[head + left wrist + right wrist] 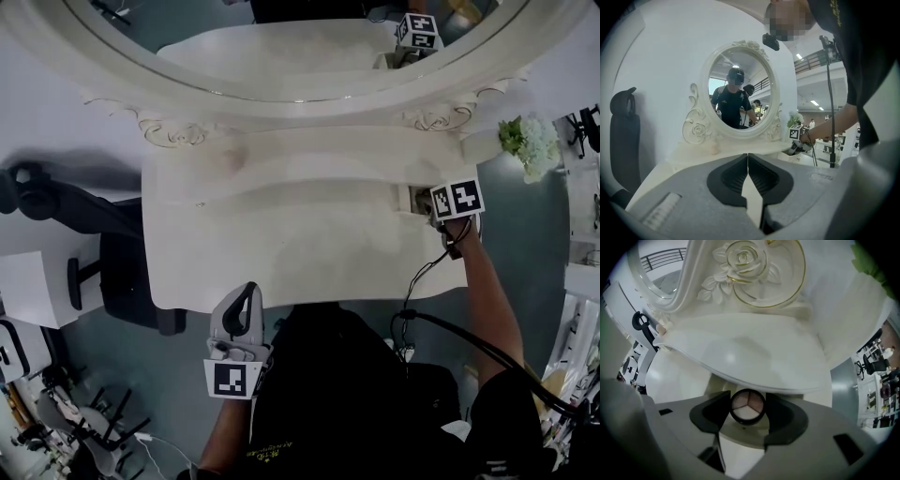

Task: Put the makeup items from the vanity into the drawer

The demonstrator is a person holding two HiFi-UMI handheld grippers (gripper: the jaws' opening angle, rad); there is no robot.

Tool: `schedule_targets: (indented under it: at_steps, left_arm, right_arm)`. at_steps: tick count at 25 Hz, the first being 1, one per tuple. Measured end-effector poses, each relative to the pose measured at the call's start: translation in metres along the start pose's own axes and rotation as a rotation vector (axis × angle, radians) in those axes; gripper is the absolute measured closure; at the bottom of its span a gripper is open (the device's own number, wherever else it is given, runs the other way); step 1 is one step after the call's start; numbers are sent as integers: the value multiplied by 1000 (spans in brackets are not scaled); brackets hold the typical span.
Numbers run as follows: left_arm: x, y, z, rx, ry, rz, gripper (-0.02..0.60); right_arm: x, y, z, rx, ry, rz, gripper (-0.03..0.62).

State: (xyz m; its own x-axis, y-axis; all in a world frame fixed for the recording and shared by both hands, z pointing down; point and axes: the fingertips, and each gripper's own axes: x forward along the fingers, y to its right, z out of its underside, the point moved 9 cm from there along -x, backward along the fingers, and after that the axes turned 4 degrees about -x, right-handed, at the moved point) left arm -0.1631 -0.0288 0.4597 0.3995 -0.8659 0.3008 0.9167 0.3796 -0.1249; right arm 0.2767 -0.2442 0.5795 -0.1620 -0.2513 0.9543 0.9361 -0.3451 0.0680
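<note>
Right tool clamped on a round three-shade compact, just under the surface's right end. Left tool, jaws together and empty, at the surface's front edge.

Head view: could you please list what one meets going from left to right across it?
In order: black chair → left gripper → right gripper, its fingers closed on a round eyeshadow compact → white flowers.
</note>
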Motion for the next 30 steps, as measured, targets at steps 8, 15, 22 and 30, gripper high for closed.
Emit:
schedule_targets:
  at_steps: [8, 15, 22, 30]
  left_arm:
    - [5, -1, -3, -13, 45, 15, 560]
    - [7, -3, 1, -25, 45, 12, 560]
    - [7, -3, 1, -19, 44, 19, 560]
    - [10, 3, -10, -9, 103, 69, 560]
  right_arm:
    - [14, -2, -6, -32, -168, -7, 358]
    - [26, -1, -8, -43, -291, 34, 355]
    - [16, 1, -8, -7, -194, 58, 349]
    - [-18, -7, -10, 19, -74, 55, 347]
